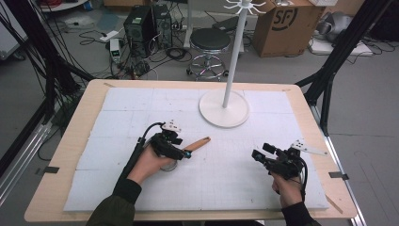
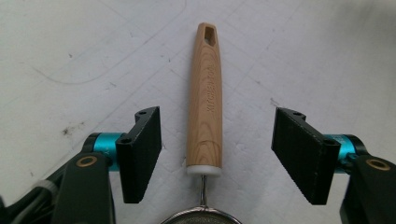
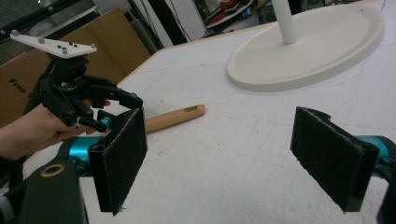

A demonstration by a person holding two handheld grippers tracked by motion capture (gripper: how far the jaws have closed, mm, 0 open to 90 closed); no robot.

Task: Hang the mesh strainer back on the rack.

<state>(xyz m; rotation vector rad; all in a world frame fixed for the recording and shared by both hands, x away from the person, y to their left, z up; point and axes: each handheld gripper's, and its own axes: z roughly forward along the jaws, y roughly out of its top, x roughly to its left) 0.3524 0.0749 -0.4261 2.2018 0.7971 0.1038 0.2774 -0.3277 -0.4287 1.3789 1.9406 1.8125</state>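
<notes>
A small metal strainer (image 2: 201, 217) with a wooden handle (image 2: 205, 102) lies on the white foam mat (image 1: 226, 174). My left gripper (image 2: 217, 126) is low over it, one jaw on each side of the handle with clear gaps, so it is open and not touching. In the high view the left gripper (image 1: 186, 153) covers the handle's near end, and the handle (image 1: 200, 142) points up and right. My right gripper (image 1: 258, 156) hovers open at the right with nothing between its jaws. The right gripper view shows the handle (image 3: 173, 117) beside the left gripper (image 3: 100, 123).
A white stand with a round base (image 1: 224, 109) and a tall pole (image 1: 235, 52) rises at the mat's far middle. The wooden table edge (image 1: 66, 155) frames the mat. Beyond it are a stool (image 1: 210, 42), a cardboard box (image 1: 287, 26) and cables.
</notes>
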